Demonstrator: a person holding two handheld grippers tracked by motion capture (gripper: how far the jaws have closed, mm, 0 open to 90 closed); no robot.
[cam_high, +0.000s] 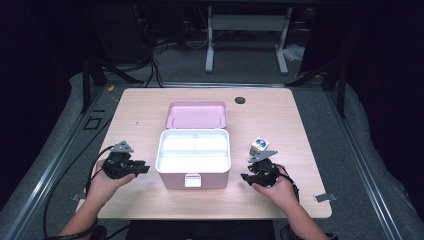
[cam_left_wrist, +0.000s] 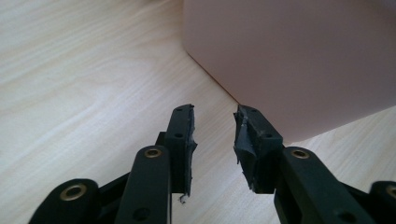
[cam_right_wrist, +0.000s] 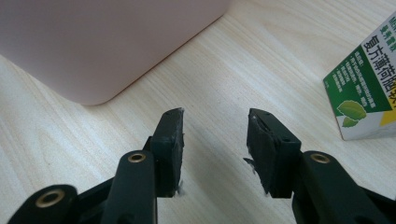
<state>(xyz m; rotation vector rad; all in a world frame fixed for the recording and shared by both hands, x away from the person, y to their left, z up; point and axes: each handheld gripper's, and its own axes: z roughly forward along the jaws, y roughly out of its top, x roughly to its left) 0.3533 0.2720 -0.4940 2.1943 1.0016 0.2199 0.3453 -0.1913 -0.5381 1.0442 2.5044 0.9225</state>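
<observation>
Pink storage box (cam_high: 194, 165) at the centre of the tabletop (cam_high: 145, 107), lid (cam_high: 196, 114) swung back and standing behind the white compartmented tray (cam_high: 194, 152); the tray appears empty. Small carton (cam_high: 258, 145), green and white with printed characters, stands just right of the box, apart from its wall. Left tool (cam_high: 141, 168) rests to the left of the box, jaws parted at a moderate gap with nothing between them; the left gripper view shows the box's pink corner (cam_left_wrist: 289, 60) just ahead of the pads (cam_left_wrist: 184, 140). Right tool (cam_high: 245, 176) sits to the right of the box, near its front corner, jaws likewise apart and empty, the carton (cam_right_wrist: 366, 88) lying ahead and off to one side. Judged step: approach, before any grasp. Next move would call for the right tool to swing toward the carton, straddle its narrow faces, close, and lift it over the box's rim into a compartment.
</observation>
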